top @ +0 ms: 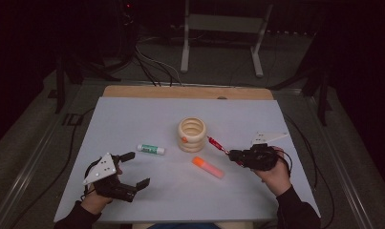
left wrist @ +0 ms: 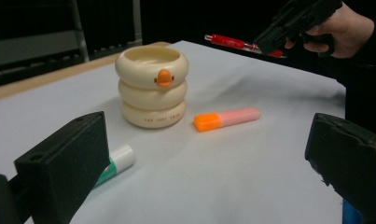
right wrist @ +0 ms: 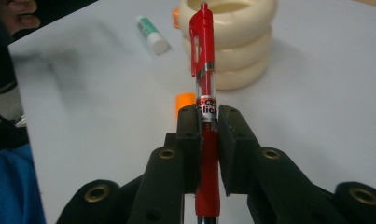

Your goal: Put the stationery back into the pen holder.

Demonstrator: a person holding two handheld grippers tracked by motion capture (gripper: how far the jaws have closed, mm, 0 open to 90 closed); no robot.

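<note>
My right gripper (top: 233, 155) is shut on a red click pen (top: 217, 143), held off the table with its clip end pointing at the cream ring-stacked cup (top: 192, 134). In the right gripper view the pads clamp the pen (right wrist: 202, 46) at mid-barrel, and the cup (right wrist: 241, 42) stands just beyond its tip. An orange and pink highlighter (top: 208, 167) lies flat in front of the cup. A green and white glue stick (top: 150, 149) lies to the cup's left. My left gripper (top: 136, 169) rests at the near left, open, with nothing between its jaws.
The table is covered by a pale grey mat (top: 133, 119), with a wooden edge (top: 185, 92) at the far side. Cables (top: 152, 71) and a white metal stand (top: 223, 33) are on the floor beyond. A person's hand (left wrist: 344, 28) holds the right gripper.
</note>
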